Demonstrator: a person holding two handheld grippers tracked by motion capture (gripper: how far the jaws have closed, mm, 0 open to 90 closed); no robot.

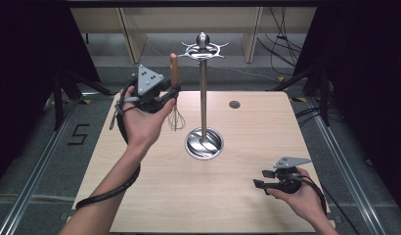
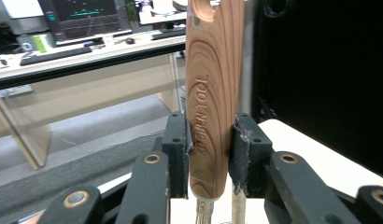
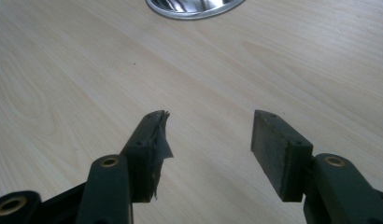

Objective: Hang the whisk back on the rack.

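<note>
Item: whisk [image 1: 175, 98], wooden handle, wire head. Held upright, handle up and wires hanging below the jaws of the left gripper [image 1: 171, 92]. In the left gripper view the pads clamp the lower handle [image 2: 209, 102] from both sides, leaving its top end with the hanging hole free, probably for hooking.

Item: utensil stand [image 1: 203, 98], steel pole on a round dished base, hook ring at the top. It stands just to the right of the left gripper; the hooks sit above and beside the handle's tip, apart from it.

Item: right gripper [image 1: 263, 179], jaws spread, nothing between them. It rests low over the table [image 1: 228, 205], well clear of the stand's base [image 3: 194, 8] ahead, likely kept out of the way.
</note>
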